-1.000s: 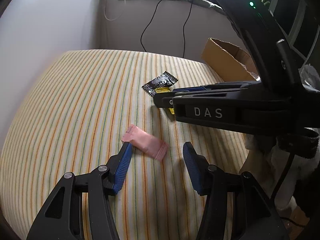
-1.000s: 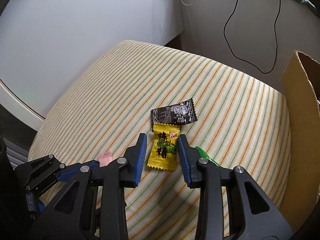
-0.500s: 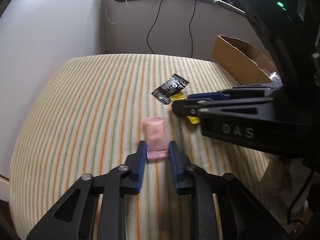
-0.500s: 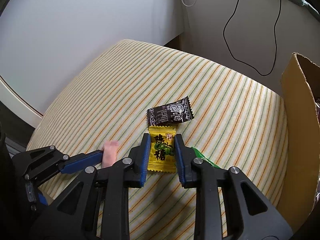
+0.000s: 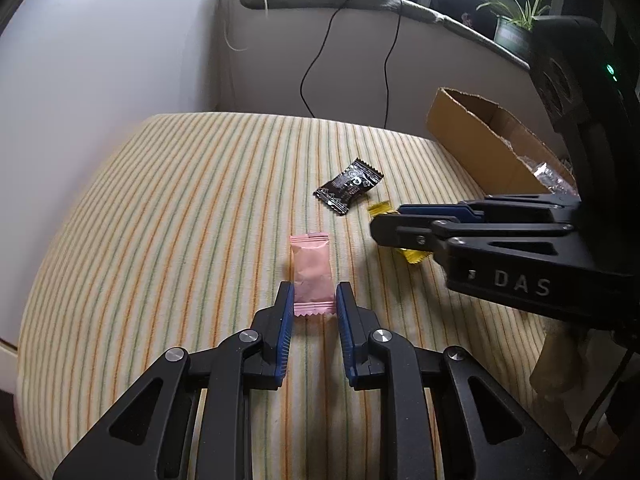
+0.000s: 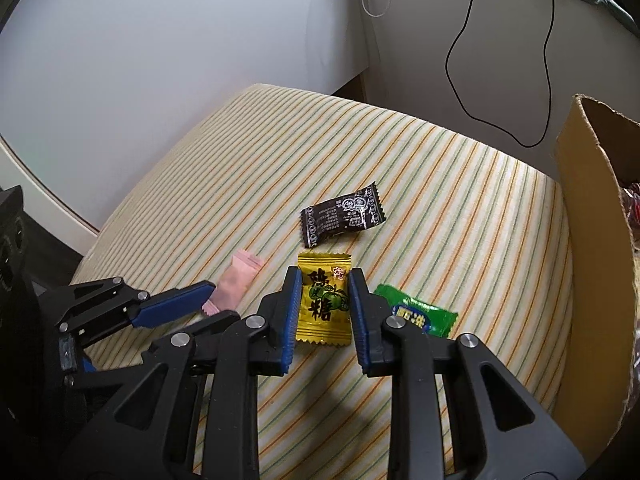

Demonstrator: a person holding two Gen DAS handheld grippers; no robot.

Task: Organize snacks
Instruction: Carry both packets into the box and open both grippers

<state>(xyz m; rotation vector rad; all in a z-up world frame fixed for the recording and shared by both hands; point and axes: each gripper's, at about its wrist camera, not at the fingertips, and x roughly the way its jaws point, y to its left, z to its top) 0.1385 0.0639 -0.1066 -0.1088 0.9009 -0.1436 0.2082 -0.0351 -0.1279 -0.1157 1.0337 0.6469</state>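
Pink-wrapped candy [image 5: 311, 268] is clamped at its near end by the left gripper [image 5: 313, 304]; the yellow candy [image 6: 323, 300] is pinched by the right gripper [image 6: 323, 296] (both on the striped cloth [image 5: 180, 220]). Each should be lifted straight, without dragging, then carried right to the cardboard box [image 6: 588, 260].

- Yellow candy [image 5: 414, 255] largely hidden behind right gripper [image 5: 384, 224] in left wrist view.
- Green packet [image 6: 420, 314] partly covered by a finger.
- Cardboard box [image 6: 588, 264] cut off at right edge; contents indistinct.
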